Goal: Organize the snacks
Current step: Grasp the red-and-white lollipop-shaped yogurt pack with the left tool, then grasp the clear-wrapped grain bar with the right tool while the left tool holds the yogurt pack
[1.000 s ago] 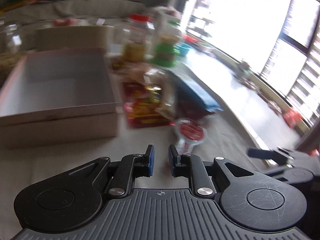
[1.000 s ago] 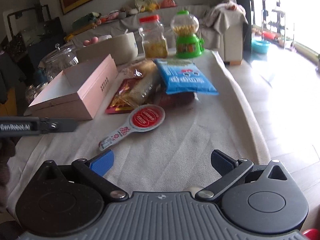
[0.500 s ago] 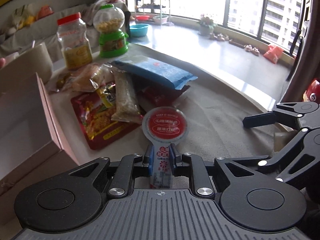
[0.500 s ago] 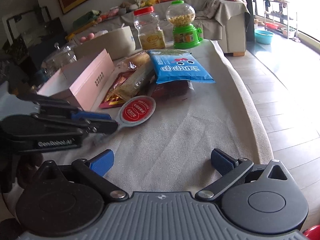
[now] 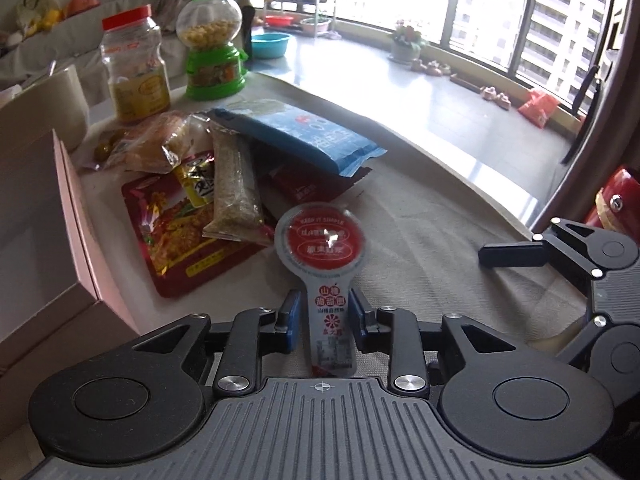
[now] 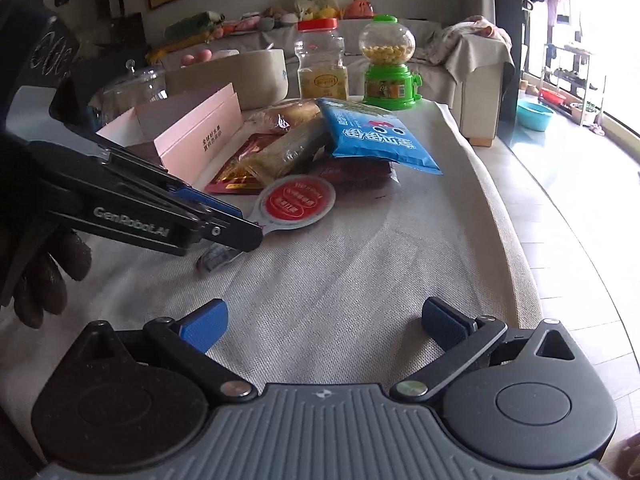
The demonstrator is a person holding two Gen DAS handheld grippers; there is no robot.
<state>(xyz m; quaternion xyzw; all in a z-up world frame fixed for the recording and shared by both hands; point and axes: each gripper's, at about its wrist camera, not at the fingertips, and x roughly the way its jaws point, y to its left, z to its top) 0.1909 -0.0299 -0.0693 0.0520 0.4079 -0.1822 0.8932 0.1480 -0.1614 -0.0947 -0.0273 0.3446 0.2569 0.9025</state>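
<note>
A paddle-shaped snack pack with a round red lid [image 5: 323, 240] lies on the cloth-covered table; it also shows in the right wrist view [image 6: 295, 201]. My left gripper [image 5: 323, 318] straddles its narrow handle, the blue pads a little apart from it on each side, so it is open. From the right wrist view the left gripper [image 6: 236, 224] sits over the handle end. My right gripper [image 6: 324, 320] is wide open and empty above bare cloth. An open pink box [image 5: 48, 216] stands at the left, also in the right wrist view [image 6: 192, 132].
A pile of snack bags lies beyond the pack: a blue bag [image 5: 304, 140], a red bag [image 5: 180, 232], a clear grain packet [image 5: 234, 188]. A red-lidded jar [image 5: 134, 68] and a green candy dispenser [image 5: 212, 48] stand behind. The table's edge drops off at the right.
My left gripper swung toward the snack pile and came down around the paddle pack's handle. Its pads have widened a little since half a second ago. The right gripper stayed open.
</note>
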